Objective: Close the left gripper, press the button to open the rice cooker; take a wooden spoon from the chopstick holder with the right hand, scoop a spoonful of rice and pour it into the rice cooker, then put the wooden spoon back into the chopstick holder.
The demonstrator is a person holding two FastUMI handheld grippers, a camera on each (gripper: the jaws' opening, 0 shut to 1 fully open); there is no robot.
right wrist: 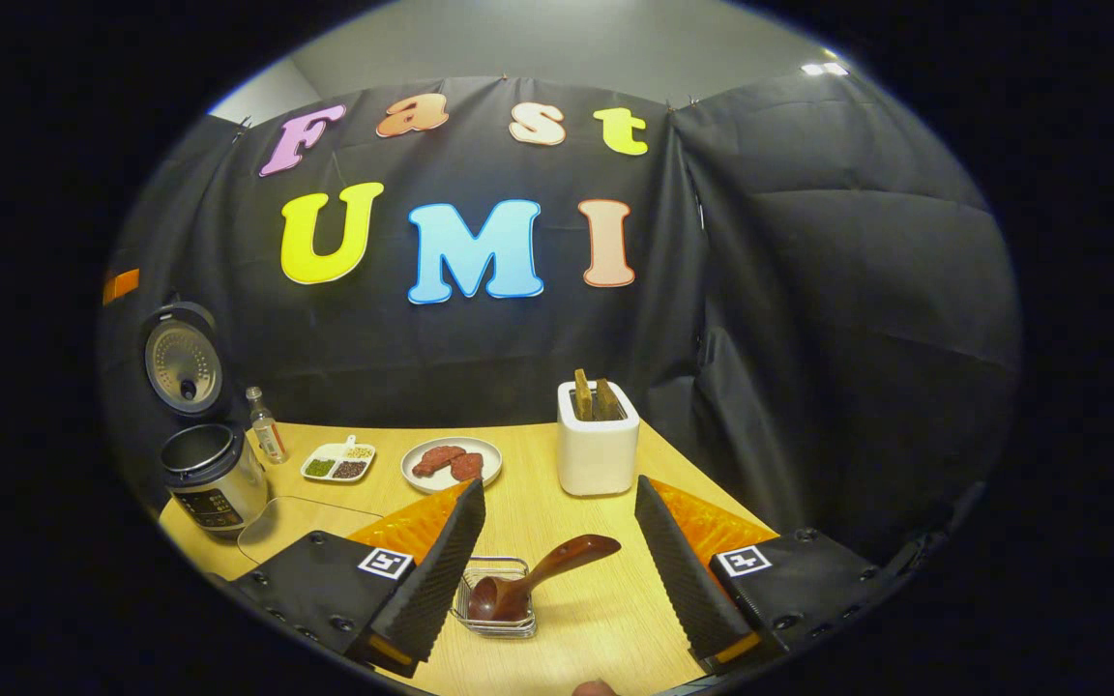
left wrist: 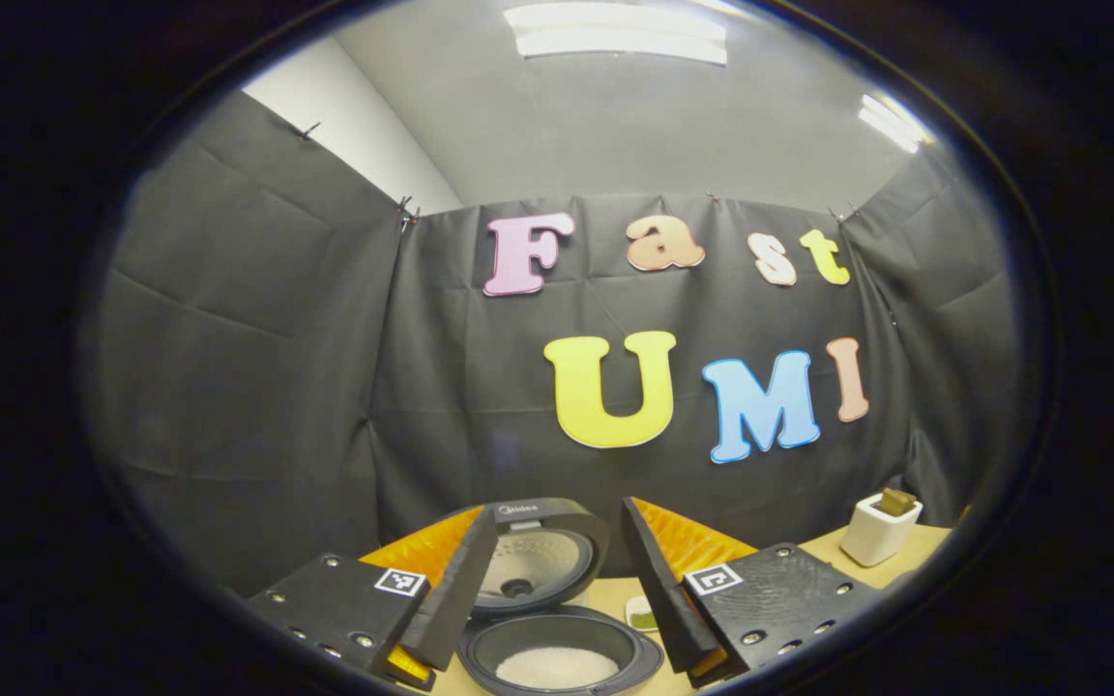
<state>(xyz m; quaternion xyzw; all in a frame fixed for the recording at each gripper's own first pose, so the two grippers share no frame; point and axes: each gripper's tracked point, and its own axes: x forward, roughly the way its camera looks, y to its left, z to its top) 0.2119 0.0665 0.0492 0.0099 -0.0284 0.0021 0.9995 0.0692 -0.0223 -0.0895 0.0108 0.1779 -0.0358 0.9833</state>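
The rice cooker (left wrist: pixel 557 633) stands open just below my left gripper (left wrist: pixel 559 522), its lid (left wrist: pixel 542 556) raised and white rice (left wrist: pixel 557 665) in the pot. That gripper is open and holds nothing. In the right gripper view the cooker (right wrist: pixel 212 474) is far left with its lid (right wrist: pixel 183 360) up. A dark wooden spoon (right wrist: pixel 542 570) lies with its bowl in a small clear dish (right wrist: pixel 499 619), handle pointing up and right. My right gripper (right wrist: pixel 557 541) is open around it without touching. The white chopstick holder (right wrist: pixel 598 445) stands behind, with wooden utensils inside.
On the wooden table (right wrist: pixel 567 638) are a small bottle (right wrist: pixel 267 425), a divided dish of grains (right wrist: pixel 338 462) and a plate of meat (right wrist: pixel 451 462). The black cloth wall closes off the back and right. The holder (left wrist: pixel 881 527) is at the right in the left gripper view.
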